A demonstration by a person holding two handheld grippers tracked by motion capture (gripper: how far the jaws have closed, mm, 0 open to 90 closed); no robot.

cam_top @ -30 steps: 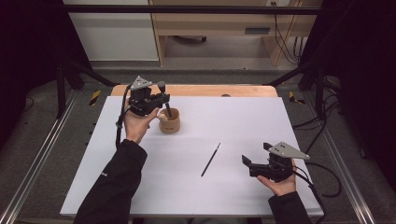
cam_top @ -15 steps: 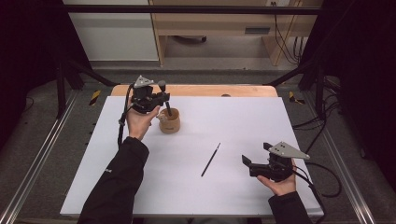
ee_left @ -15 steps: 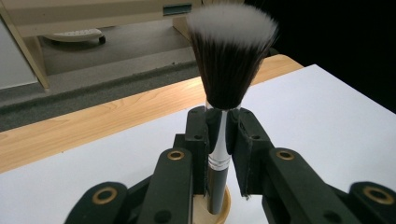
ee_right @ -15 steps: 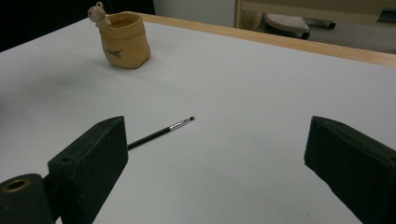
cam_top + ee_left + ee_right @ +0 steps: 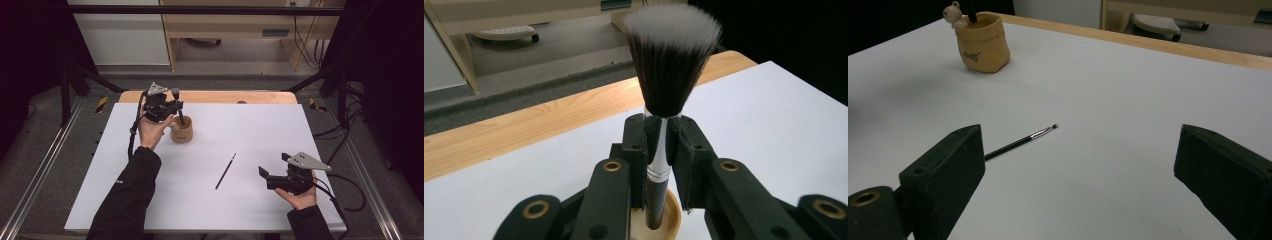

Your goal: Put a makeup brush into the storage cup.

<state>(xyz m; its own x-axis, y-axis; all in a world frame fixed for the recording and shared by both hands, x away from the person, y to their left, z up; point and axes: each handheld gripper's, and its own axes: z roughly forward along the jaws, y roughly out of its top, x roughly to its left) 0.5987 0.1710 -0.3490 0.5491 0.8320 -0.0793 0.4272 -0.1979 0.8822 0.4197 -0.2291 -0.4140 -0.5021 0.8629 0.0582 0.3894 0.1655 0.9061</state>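
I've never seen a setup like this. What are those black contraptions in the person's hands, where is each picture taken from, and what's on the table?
No robot here: a person holds a hand-held gripper in each hand. The high view looks down from above the table; the other two pictures come from cameras riding on the grippers.

The left gripper is shut on a big makeup brush, its handle reaching down into a small tan pot with a little bear on its rim.

The right gripper rests open near the person, its fingers wide apart and holding nothing. Ahead of it a thin fine-tipped brush lies flat on the white surface.
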